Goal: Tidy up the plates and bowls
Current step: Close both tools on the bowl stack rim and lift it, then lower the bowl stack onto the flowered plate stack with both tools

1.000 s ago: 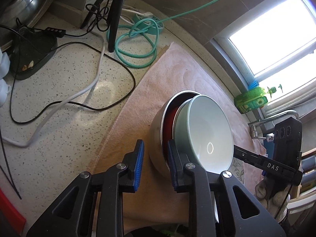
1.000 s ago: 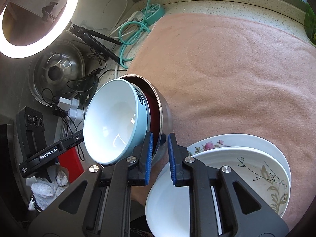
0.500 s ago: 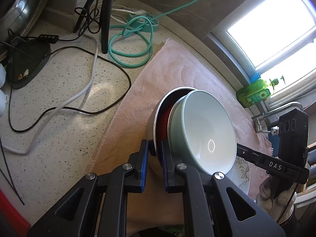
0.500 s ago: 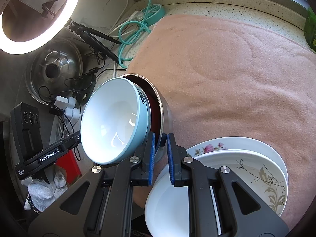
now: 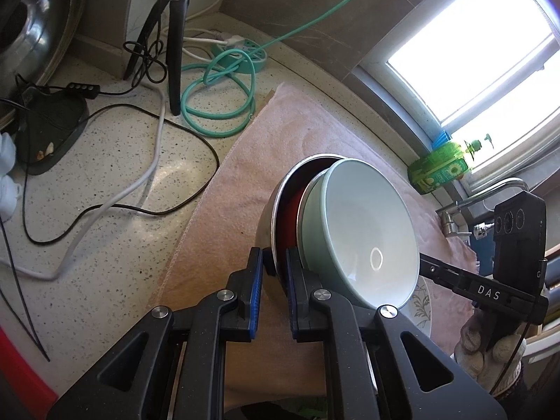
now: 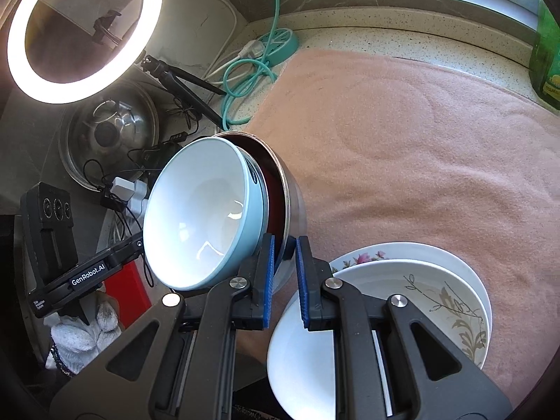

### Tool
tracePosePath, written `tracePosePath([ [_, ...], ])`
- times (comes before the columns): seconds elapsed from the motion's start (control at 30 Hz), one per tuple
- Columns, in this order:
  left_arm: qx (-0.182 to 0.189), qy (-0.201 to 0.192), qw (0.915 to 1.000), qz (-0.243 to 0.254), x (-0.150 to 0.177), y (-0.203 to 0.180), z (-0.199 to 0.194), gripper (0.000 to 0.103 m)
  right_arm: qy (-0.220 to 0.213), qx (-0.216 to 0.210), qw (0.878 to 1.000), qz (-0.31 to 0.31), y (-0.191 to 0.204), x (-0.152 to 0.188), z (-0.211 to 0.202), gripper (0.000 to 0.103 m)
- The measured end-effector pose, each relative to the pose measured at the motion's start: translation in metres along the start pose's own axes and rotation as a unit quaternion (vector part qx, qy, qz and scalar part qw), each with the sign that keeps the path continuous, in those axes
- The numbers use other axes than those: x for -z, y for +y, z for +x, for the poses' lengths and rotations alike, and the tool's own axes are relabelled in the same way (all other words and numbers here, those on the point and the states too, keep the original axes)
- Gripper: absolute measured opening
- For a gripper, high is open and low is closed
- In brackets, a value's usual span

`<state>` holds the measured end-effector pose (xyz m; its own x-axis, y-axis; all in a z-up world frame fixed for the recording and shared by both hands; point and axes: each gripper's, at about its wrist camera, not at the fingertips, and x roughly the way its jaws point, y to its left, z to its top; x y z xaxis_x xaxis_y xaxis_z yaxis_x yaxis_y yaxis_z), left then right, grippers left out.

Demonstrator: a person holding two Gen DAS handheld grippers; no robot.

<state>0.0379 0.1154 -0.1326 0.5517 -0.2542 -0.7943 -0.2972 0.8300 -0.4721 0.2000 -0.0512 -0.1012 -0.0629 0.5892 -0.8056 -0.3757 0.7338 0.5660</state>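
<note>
Left wrist: left gripper (image 5: 273,273) pinching steel bowl (image 5: 271,206) rim; right gripper (image 6: 282,257) pinching opposite rim, blue bowl (image 5: 364,231) nested inside.

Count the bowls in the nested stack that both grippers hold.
3: a pale blue bowl innermost, a red bowl around it, a steel bowl outermost, held tilted over the pink towel. More may be hidden between them.

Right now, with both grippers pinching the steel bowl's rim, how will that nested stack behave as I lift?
Likely top-heavy: the blue bowl sits tilted, loose inside the steel bowl. It may slide out, being glazed and unclamped. The left gripper and right gripper pinch only thin rim, so it could pivot.
</note>
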Motion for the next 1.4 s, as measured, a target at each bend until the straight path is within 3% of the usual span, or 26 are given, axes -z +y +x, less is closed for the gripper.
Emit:
tracePosePath([
  [0.43, 0.041, -0.012, 0.9983, 0.040, 0.001, -0.050, -0.013, 0.009, -0.043, 0.009, 0.999, 0.018, -0.019, 0.021, -0.066, 0.013],
  [0.7, 0.064, 0.009, 0.9957, 0.067, 0.012, -0.082, -0.004, 0.009, -0.058, 0.024, 0.997, 0.049, -0.046, 0.050, -0.096, 0.013],
  [1.0, 0.073, 0.043, 0.9919, 0.094, 0.031, -0.111, 0.010, 0.009, -0.052, 0.032, 0.995, 0.084, -0.075, 0.084, -0.104, 0.013],
  [1.4, 0.070, 0.075, 0.9893, 0.104, 0.050, -0.119, 0.022, 0.009, -0.042, 0.033, 0.993, 0.109, -0.092, 0.111, -0.100, 0.014],
])
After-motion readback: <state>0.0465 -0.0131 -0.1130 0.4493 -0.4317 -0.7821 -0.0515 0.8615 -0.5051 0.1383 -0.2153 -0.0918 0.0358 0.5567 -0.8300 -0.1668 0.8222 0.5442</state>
